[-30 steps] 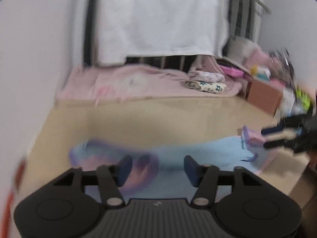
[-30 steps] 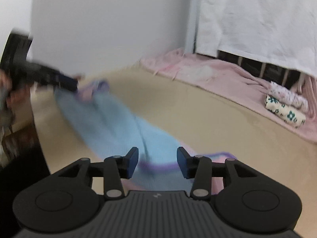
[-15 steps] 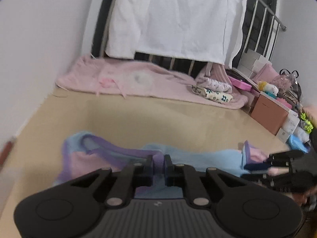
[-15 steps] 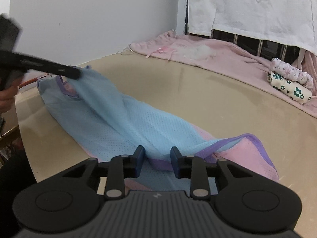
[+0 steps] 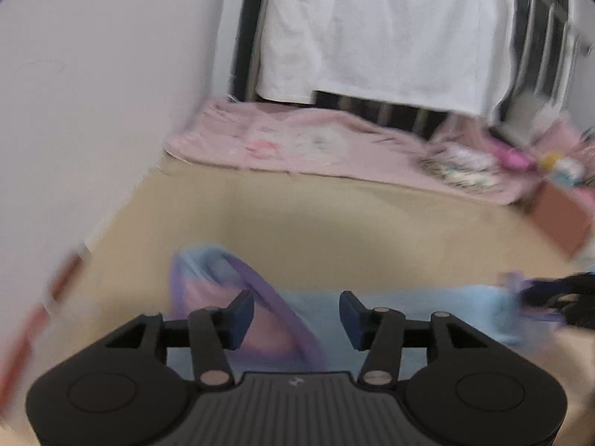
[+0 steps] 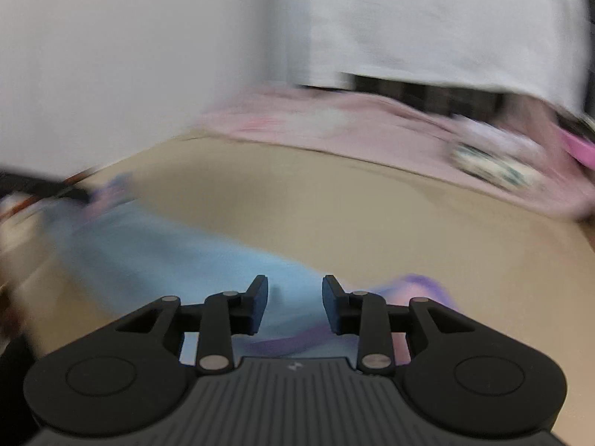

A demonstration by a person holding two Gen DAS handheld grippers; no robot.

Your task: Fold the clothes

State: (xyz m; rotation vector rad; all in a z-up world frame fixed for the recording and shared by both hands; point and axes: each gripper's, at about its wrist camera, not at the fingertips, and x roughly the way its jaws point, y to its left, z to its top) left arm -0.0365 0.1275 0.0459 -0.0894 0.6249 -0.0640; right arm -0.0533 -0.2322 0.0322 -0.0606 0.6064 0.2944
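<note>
**Q:** Left gripper [image 5: 296,314] first: how are its jaws seen in the left wrist view?

**A:** They are seen spread and opening, low in the centre of the frame. The blue, pink and purple garment [image 5: 282,319] is seen through the gap between them, lying on the tan table [image 5: 334,230]. No cloth is seen pressed by the pads. The gripper is pointed forward and downward at the table.

**Q:** What is hard to make out there?

**A:** Everything is smeared by motion. At the right edge a dark shape, taken to be the right gripper [image 5: 557,299], is cut off, and its jaws cannot be read from this view. The garment's far end is blurred beside it; touching cannot be judged. A pink blanket [image 5: 297,145] and a white sheet [image 5: 390,29] are made out in the upper half, with a folded patterned bundle [image 5: 461,169] at the right.

**Q:** And the right wrist view?

**A:** The right gripper [image 6: 295,306] is shown at lower centre, its jaws parted and opening slightly, with the garment [image 6: 178,256] seen beneath the gap but not clamped. The garment is laid diagonally from centre left to lower right.

**Q:** What is given here that the other view lacks?

**A:** The purple-edged pink end is seen at lower right. At the left edge the left gripper [image 6: 55,191] appears only as a dark streak.
</note>
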